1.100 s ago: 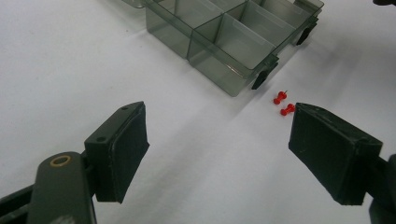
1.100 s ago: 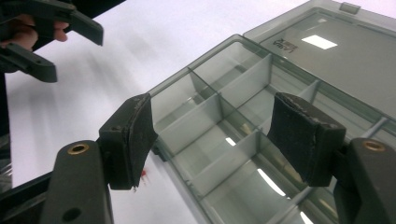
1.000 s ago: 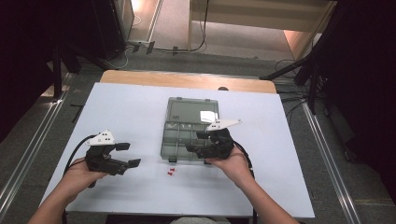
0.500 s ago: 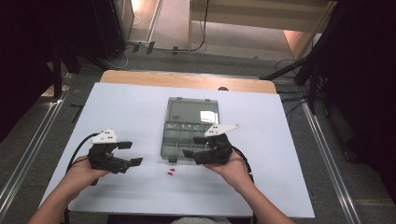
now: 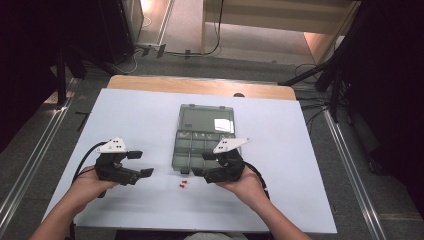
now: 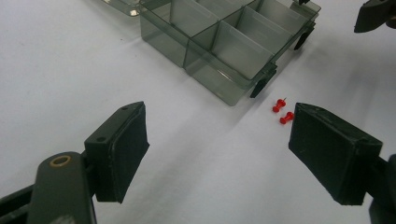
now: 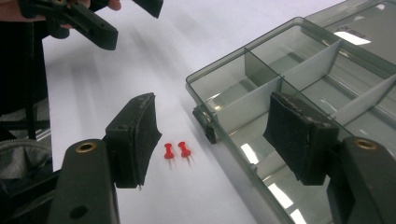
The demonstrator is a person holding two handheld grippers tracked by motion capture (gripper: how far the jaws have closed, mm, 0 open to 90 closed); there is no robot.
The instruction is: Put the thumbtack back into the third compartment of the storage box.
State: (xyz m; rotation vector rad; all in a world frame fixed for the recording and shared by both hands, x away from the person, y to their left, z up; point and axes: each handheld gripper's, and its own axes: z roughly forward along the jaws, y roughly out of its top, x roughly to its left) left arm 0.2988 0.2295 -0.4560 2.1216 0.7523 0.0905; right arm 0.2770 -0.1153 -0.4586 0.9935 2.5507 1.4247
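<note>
Hovering wide-jawed and empty, both the left gripper (image 5: pixel 141 164) and right gripper (image 5: pixel 204 164) are flanking two red pushpins (image 5: pixel 183 184) lying near the desk's front edge, outside the open organizer box (image 5: pixel 202 137); sorting is barely starting.

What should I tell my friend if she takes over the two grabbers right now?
Left gripper: open, holding nothing, just above the table, left of the pins.
Right gripper: open and empty, near the front edge of the box; its jaws have just been closing a little, nothing between the pads.
Two red push pins: lying side by side on the table, just in front of the box, untouched.
Compartment box: lid open, the front compartments seen up close look empty.
Done: nothing picked up so far.
Left: probably grab each pin and drop it into a compartment.
</note>
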